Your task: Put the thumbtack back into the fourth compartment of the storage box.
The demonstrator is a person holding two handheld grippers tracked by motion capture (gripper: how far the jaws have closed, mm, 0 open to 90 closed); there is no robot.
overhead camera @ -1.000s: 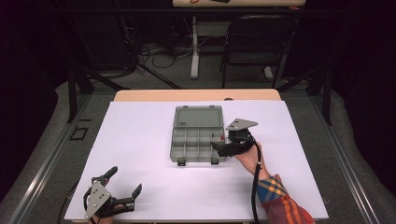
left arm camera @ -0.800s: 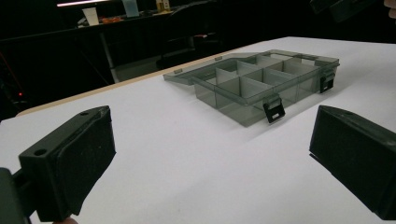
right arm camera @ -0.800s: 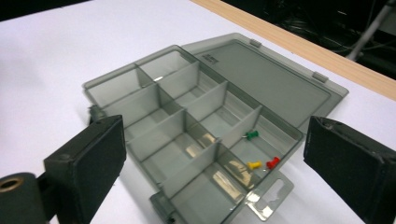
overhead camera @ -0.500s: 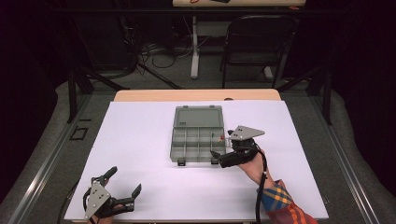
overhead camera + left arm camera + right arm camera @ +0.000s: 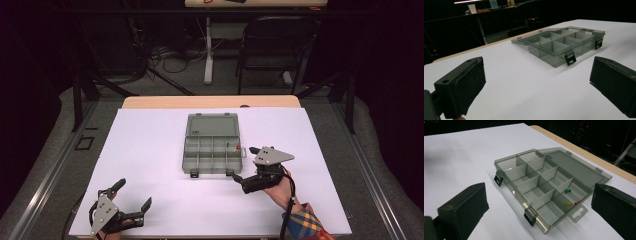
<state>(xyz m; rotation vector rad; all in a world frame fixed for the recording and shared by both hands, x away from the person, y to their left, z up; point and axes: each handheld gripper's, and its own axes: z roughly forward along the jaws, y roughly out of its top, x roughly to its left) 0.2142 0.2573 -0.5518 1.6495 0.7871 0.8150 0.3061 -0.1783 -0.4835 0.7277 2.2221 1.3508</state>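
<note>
High view, item: compartment box, grey see-through plastic, lid laid flat open away from the person, resting near the middle of the white table.
High view, right gripper: just beside the box's near right corner, jaws spread wide with nothing between them; they have just been opening.
High view, left gripper: at the near left table edge, well apart from the box, jaws spread, empty.
Left gripper view, box: thin walls and dividers, two black latches on the front wall.
Right gripper view, contents: green pushpin, a yellow pin and a red pin loose in one end compartment beside the hang tab.
Handling, judged: light, stiff but thin-walled, smooth and likely slippery; will slide on the table if nudged; tilting spills the pins.
Hold, judged: pinch the front wall or a side wall; avoid the hinged lid.
</note>
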